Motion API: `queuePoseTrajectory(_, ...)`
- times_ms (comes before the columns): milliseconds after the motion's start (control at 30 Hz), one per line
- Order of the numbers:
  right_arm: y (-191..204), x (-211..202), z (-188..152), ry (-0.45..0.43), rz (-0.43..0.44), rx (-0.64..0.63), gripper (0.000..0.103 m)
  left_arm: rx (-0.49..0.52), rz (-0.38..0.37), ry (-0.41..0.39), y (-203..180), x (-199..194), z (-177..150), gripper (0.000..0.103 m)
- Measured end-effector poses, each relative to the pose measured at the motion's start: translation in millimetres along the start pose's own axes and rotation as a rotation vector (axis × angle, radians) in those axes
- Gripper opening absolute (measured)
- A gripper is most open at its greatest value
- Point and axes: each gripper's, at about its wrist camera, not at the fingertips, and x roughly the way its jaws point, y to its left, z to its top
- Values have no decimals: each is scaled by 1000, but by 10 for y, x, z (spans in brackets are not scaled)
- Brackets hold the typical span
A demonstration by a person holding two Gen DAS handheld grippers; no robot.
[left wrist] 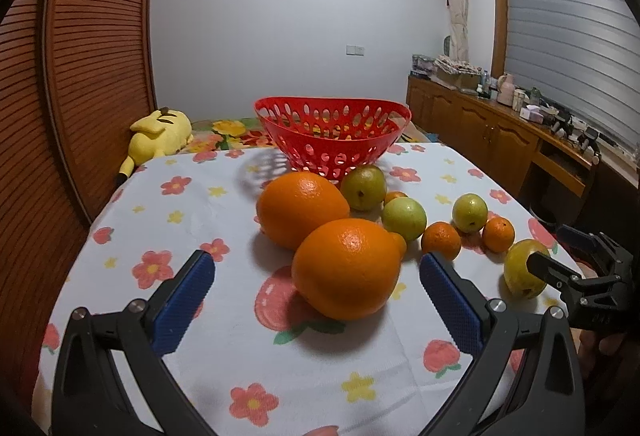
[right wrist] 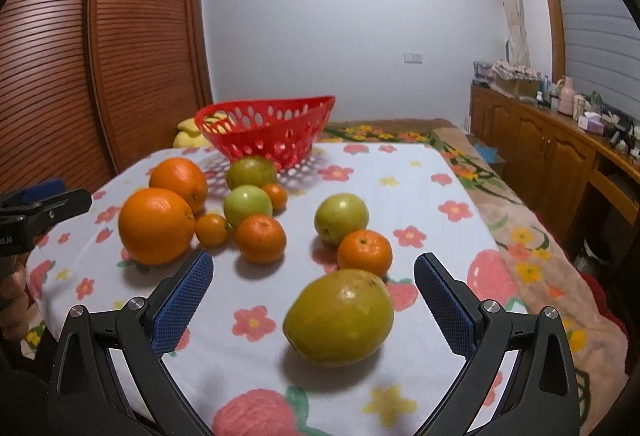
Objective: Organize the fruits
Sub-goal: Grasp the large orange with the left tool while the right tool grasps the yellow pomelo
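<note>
A red perforated basket stands empty at the far side of the table; it also shows in the right wrist view. Two large oranges lie in front of it, with several green fruits and small tangerines to their right. My left gripper is open, its jaws on either side of the near orange. My right gripper is open around a yellow-green fruit. It also shows at the right of the left wrist view.
A flowered cloth covers the table. A yellow plush toy lies beyond the far left corner. A wooden louvred wardrobe stands to the left, and a cluttered wooden sideboard to the right. A bed with a flowered blanket borders the table's right edge.
</note>
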Motion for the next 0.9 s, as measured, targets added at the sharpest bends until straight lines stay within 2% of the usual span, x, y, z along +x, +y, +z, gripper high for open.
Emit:
queuePoseTrajectory(267,-114,140,-88,65,4,11,102,9,-37,46,5,244,3,103)
queuePoseTrajectory(500,-168,241,-149,113,37,47,102,11,-87,124,44,498,-17,100)
queuePoseTrajectory(900,-181,297,-212,150,45,54,96,18,-161,224,-30,740,6,98)
